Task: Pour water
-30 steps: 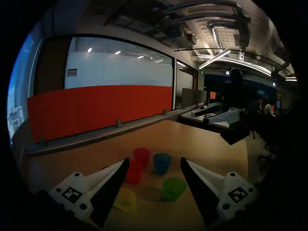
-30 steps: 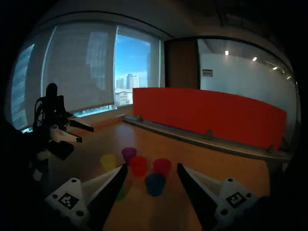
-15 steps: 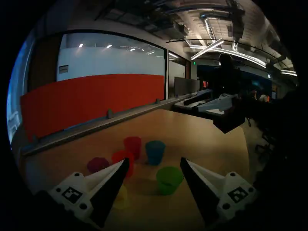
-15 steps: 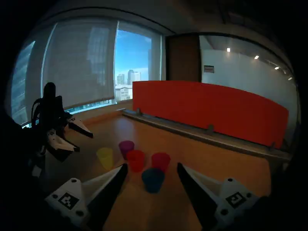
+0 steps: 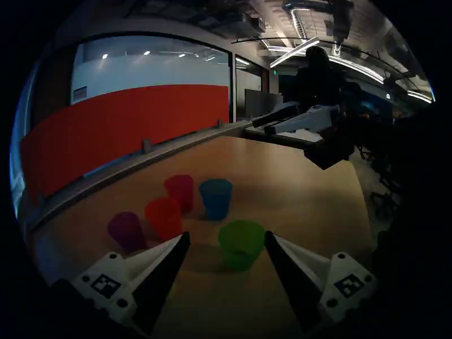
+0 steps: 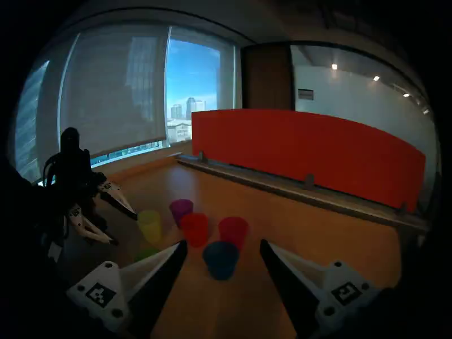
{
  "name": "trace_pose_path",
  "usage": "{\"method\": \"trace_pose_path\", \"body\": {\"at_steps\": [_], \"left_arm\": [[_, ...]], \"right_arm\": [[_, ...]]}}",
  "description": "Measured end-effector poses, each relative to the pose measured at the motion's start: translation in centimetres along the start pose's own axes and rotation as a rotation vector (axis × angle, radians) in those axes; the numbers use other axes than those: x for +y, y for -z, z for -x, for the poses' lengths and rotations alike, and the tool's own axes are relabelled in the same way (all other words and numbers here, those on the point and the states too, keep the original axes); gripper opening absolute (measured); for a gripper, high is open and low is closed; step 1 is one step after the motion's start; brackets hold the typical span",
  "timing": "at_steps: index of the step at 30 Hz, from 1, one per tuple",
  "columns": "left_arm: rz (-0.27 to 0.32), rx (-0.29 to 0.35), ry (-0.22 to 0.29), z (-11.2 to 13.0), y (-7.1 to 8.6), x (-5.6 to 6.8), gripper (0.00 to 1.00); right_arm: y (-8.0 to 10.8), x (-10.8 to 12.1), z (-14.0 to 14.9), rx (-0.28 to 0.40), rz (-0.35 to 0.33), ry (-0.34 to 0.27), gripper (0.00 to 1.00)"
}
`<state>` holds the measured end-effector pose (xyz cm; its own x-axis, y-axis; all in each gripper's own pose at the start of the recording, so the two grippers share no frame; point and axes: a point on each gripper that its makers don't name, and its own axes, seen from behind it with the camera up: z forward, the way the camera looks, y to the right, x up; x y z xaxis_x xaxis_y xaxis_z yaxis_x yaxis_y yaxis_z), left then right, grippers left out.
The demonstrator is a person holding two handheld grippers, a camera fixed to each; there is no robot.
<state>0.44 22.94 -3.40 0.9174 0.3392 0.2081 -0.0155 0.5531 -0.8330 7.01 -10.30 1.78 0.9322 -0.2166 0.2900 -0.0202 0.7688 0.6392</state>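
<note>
Lower centre, a green plastic cup [image 5: 242,248] stands upright, mouth up, on the wooden table [image 5: 294,186], just ahead of the left gripper's [image 5: 226,234] spread, empty fingers. The right gripper [image 6: 223,243] gapes empty before an upright blue plastic cup [image 6: 220,260]. Square black-and-white markers [image 6: 100,294] tag its fingers.

In the left gripper view, bare worktop [image 5: 299,192] lies right of the clustered cups [image 5: 164,217] (set close, narrow gaps between); the green cup [image 5: 242,246] stands ahead of the left gripper [image 5: 226,234], the blue cup [image 6: 220,260] ahead of the right gripper [image 6: 223,243]
</note>
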Motion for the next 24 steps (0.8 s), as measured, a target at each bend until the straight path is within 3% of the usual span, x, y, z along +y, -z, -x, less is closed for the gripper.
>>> {"method": "trace_pose_path", "body": {"at_steps": [24], "left_arm": [[0.052, -0.153, -0.055, 4.6, -4.6, 1.7, 0.98]], "right_arm": [[-1.8, 1.0, 0.8, -0.014, -0.011, -0.01, 0.99]]}}
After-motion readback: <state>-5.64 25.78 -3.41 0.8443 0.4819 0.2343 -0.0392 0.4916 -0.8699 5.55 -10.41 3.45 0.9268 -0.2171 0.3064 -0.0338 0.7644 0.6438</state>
